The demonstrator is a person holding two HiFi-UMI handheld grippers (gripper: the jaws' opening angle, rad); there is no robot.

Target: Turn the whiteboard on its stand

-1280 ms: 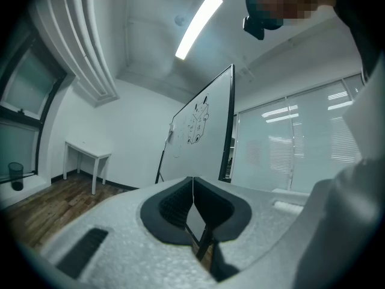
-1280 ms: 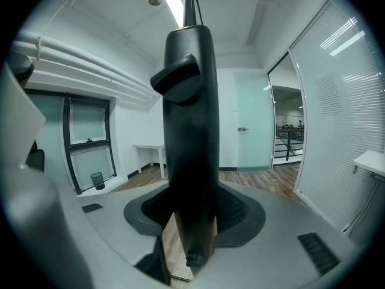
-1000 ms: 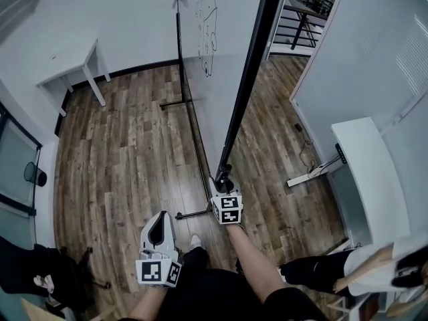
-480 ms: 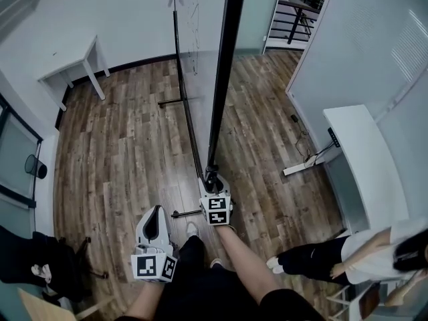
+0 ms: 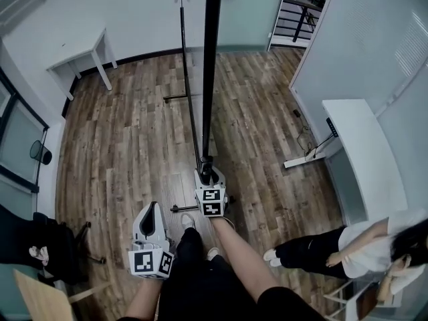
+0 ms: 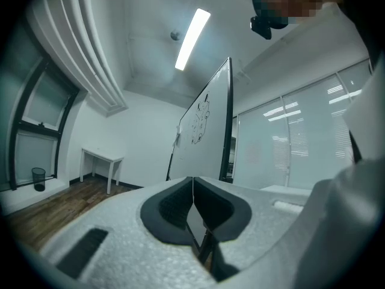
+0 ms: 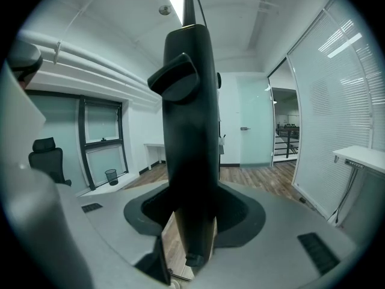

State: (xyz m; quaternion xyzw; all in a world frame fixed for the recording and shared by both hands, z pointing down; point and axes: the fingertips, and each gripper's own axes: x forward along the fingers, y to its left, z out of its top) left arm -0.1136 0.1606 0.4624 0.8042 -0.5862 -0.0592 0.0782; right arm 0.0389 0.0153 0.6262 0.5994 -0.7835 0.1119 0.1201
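Note:
In the head view the whiteboard (image 5: 209, 65) stands edge-on, so only its black frame shows as a thin bar running up the middle. Its black stand (image 5: 189, 92) has floor bars behind and in front. My right gripper (image 5: 206, 176) is shut on the board's lower frame corner. In the right gripper view that black frame (image 7: 186, 131) fills the space between the jaws of the right gripper (image 7: 191, 221). My left gripper (image 5: 153, 227) hangs low at the left, away from the board. Seen from its own camera, the left gripper (image 6: 192, 192) is shut on nothing, and the whiteboard (image 6: 207, 131) rises beyond it.
A small white table (image 5: 77, 53) stands against the far wall. A white desk (image 5: 361, 152) lines the right wall, with a cable (image 5: 304, 139) on the floor beside it. A person (image 5: 334, 253) sits at the lower right. An office chair (image 5: 40, 253) and a bin (image 5: 39, 154) are at the left.
The board has swung from showing its drawn face to standing edge-on. My right gripper has moved left with the frame corner. The left gripper has barely moved.

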